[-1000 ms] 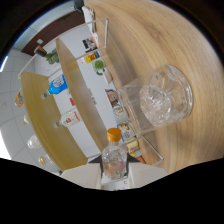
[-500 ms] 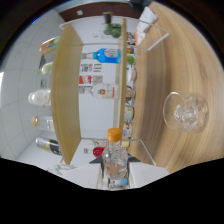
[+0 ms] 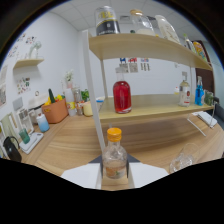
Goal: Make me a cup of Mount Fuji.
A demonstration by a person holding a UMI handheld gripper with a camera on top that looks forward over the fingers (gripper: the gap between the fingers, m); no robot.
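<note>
The small clear bottle (image 3: 115,159) with an orange cap stands upright between the two fingers of the gripper (image 3: 115,172), on the wooden desk (image 3: 75,145); it carries a pale label near its base, but the writing on it cannot be read. The fingers lie close along both sides of the bottle, set narrow, yet whether they actually press on it cannot be told, since their lower parts are hidden. Just to the right of the bottle, near the desk's front, sits a clear glass cup (image 3: 181,162). Beyond the bottle rises a two-tier wooden shelf (image 3: 150,47); on its lower board, straight behind the bottle, stands a round red bottle (image 3: 122,96), and further right a white-labelled bottle (image 3: 184,93) beside a blue one (image 3: 200,92). Large bottles line the top board, one with a yellow label (image 3: 107,21), its print illegible. Left of the bottle, further back, is an orange pot (image 3: 55,111).
</note>
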